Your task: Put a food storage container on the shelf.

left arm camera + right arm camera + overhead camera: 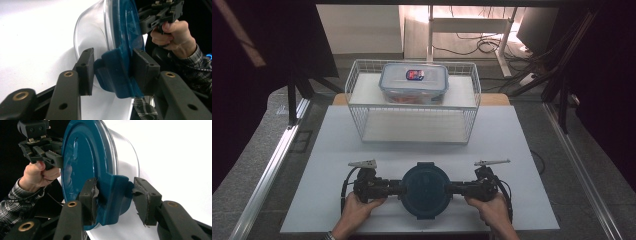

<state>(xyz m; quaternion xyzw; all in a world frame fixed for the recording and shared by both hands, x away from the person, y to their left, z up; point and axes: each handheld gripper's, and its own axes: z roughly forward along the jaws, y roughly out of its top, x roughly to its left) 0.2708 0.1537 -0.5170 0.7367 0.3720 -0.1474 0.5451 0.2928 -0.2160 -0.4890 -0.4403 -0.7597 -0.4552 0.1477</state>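
Note:
A round glass container with a dark blue lid sits near the front edge of the white table, between both grippers. My left gripper comes in from the left, and its pads are closed on the lid's blue side clasp. My right gripper comes in from the right, its pads likewise pinching the opposite clasp. The glass bowl lies behind the lid in both gripper views. A person's hand holds each gripper.
A white wire basket stands at the back middle of the table, holding a rectangular clear box with a blue-rimmed lid on its upper shelf. White table surface lies between basket and container. A metal rail runs along the left.

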